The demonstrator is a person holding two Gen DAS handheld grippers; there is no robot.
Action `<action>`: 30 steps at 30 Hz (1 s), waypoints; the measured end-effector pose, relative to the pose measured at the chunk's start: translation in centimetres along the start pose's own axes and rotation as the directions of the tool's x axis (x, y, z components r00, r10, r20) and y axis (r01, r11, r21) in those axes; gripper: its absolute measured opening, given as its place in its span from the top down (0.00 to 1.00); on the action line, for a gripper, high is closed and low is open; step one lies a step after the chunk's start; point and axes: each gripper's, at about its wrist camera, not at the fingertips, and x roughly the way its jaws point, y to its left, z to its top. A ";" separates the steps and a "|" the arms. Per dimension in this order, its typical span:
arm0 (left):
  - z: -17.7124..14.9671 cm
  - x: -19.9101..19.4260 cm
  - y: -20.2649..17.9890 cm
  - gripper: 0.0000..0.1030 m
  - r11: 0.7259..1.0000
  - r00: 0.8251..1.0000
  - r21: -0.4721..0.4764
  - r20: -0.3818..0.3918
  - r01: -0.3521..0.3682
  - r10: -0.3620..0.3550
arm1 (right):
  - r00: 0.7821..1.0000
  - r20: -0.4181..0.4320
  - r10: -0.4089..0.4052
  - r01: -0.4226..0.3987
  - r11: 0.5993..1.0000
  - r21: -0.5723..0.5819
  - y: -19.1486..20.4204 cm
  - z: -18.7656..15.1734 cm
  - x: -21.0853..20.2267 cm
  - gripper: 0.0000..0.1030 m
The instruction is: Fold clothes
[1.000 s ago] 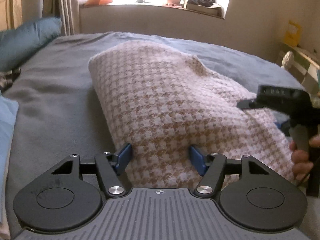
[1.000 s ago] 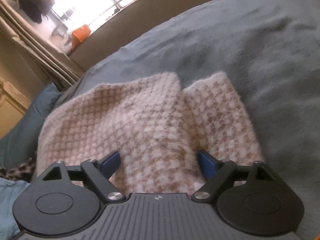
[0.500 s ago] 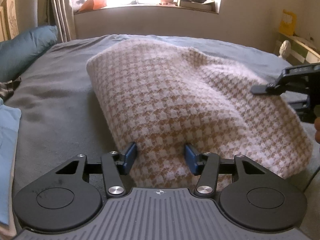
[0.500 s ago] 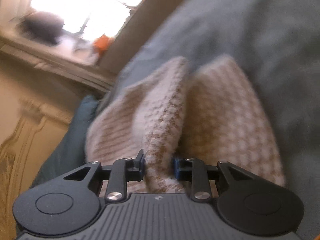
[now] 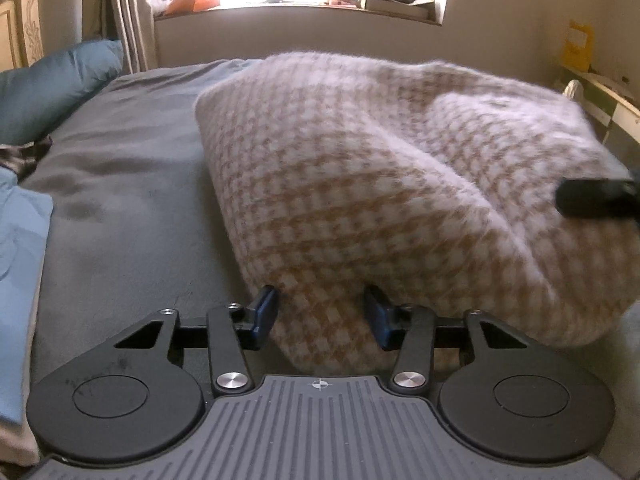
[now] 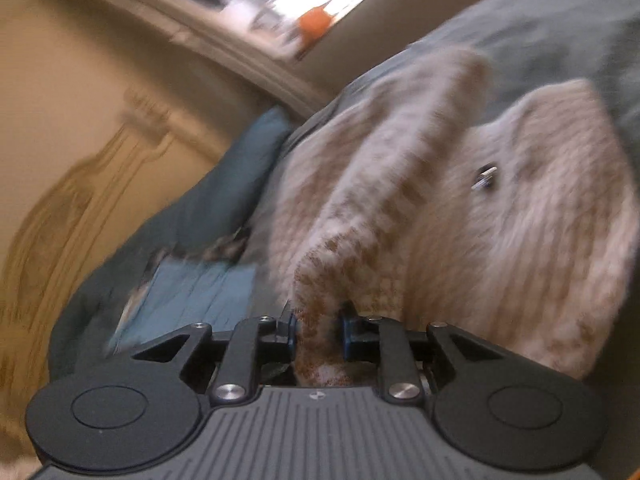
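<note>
A fuzzy pink-and-tan houndstooth garment (image 5: 360, 168) lies bunched on the grey bed (image 5: 132, 184). Its near edge is raised, and my left gripper (image 5: 320, 314) is shut on a thick fold of that edge. In the right wrist view the same garment (image 6: 540, 240) hangs in blurred folds, with a small metal fastener (image 6: 485, 178) showing on it. My right gripper (image 6: 318, 330) is shut on a narrow ridge of the cloth. A dark part of the right gripper (image 5: 596, 200) shows at the right edge of the left wrist view, against the garment.
A teal pillow (image 5: 52, 84) lies at the bed's far left, and light blue cloth (image 5: 20, 248) at the near left. A window sill (image 5: 300, 4) with clutter runs behind the bed. Shelving (image 5: 600, 92) stands at the right. A cream carved panel (image 6: 80, 184) is left of the bed.
Both grippers closed onto the garment's near edge and lifted it. The right one rose fast and tilted, and the cloth now bulges up between them.
</note>
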 end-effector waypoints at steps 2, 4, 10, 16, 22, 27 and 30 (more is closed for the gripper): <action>-0.7 -0.9 0.9 0.59 1.000 1.000 0.006 -0.012 -0.002 0.002 | 0.999 -0.028 0.044 -0.045 0.998 -0.035 1.8 -2.1 0.0 0.79; -1.6 -2.2 2.6 0.62 1.000 1.000 -0.020 -0.029 -0.001 0.001 | 0.994 -0.062 0.089 -0.092 0.995 -0.048 3.3 -4.1 -0.2 0.79; -5.3 -7.1 9.0 0.61 0.985 0.994 -0.168 -0.109 -0.024 0.006 | 0.974 -0.210 0.080 -0.110 0.985 -0.135 6.4 -10.8 0.6 0.79; -6.0 -11.3 9.2 0.55 0.986 0.999 -0.166 -0.048 -0.005 -0.003 | 0.926 -0.375 -0.042 -0.064 0.962 -0.266 8.5 -16.9 2.4 0.80; -4.6 -12.6 6.2 0.49 0.994 0.997 -0.091 0.037 0.068 -0.065 | 0.906 -0.397 -0.147 -0.004 0.935 -0.355 10.0 -19.5 1.5 0.68; -4.7 -12.5 3.9 0.46 0.995 0.994 -0.032 0.057 0.100 -0.098 | 0.965 -0.194 -0.177 0.105 0.937 -0.332 10.0 -15.1 -3.9 0.51; -5.2 -13.0 2.8 0.31 0.993 0.990 0.014 0.075 0.120 -0.120 | 0.978 -0.068 -0.197 0.167 0.937 -0.308 10.1 -12.5 -7.2 0.31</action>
